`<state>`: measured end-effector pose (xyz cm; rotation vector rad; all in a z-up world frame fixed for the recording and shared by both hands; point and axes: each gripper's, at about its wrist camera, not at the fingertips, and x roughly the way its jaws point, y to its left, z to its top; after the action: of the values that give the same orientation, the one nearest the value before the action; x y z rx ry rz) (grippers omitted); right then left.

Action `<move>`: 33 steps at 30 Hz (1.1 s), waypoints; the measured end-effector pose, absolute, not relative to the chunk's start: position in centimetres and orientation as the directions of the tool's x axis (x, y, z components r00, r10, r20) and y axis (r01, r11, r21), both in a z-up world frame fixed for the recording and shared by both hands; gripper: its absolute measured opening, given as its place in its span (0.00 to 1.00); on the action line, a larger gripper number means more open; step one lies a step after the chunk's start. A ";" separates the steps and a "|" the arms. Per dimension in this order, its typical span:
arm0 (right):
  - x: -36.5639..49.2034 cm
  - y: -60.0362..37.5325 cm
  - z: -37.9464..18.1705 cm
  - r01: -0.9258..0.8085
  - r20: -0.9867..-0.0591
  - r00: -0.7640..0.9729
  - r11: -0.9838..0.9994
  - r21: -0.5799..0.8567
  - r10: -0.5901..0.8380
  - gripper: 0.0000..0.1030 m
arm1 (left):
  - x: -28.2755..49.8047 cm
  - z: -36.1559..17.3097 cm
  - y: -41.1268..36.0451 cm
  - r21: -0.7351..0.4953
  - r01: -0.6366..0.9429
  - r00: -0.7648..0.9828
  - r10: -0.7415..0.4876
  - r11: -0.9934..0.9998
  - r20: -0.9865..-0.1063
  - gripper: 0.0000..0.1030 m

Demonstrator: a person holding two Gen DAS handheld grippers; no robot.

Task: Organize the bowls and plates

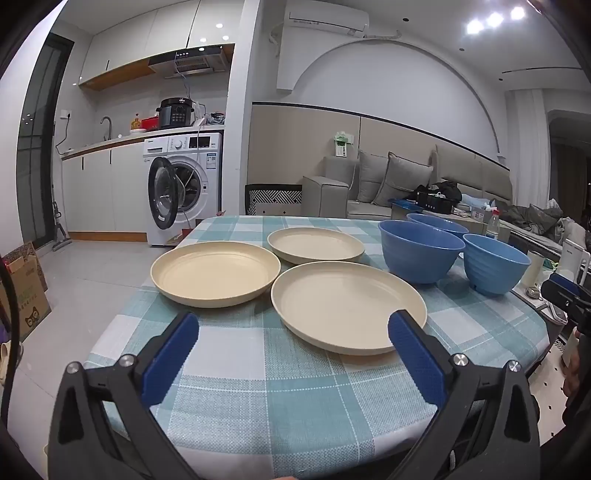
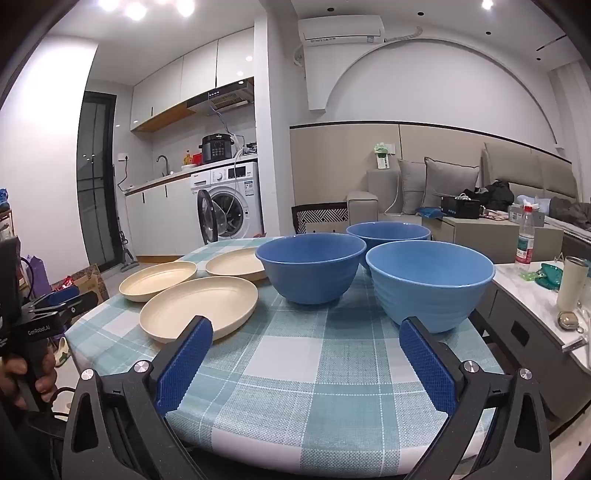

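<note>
Left wrist view shows the left gripper (image 1: 293, 332) gaping empty before three cream plates (image 1: 349, 306) — unstacked, beside three blue bowls (image 2: 430, 284) facing the equally wide, empty right gripper (image 2: 306, 338) — nothing grasped yet.

**Open-plan kitchen and lounge under ceiling spotlights**

White walls and pale tiled floor (image 1: 103, 266); a kitchen counter (image 1: 110, 142) with white cabinets and a tap; a front-loading washing machine (image 1: 184, 184), its door hanging open; a black cooker (image 1: 176, 112) sits on top; a wall air conditioner (image 1: 327, 18) hangs above a curved arch; a grey sofa (image 1: 388, 184) with cushions stands at right; a dark glass door (image 2: 95, 177) at left.
</note>
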<state>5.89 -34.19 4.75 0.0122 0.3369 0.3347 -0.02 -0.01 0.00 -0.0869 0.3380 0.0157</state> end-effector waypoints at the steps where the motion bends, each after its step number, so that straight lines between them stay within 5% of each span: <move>1: 5.8 -34.2 4.8 -0.320 -0.313 0.892 0.945 0.068 0.325 1.00 | 0.0 0.0 0.0 -0.083 -0.031 0.943 0.002 0.996 -0.332 1.00; 33: 5.6 -33.7 5.4 -0.328 -0.318 0.889 0.943 0.060 0.330 1.00 | 0.0 0.2 0.0 -0.092 -0.028 0.942 -0.005 0.995 -0.336 1.00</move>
<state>5.60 -33.68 5.39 0.0042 0.3310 0.3418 -0.01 -0.01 0.21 -0.0964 0.3427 0.0120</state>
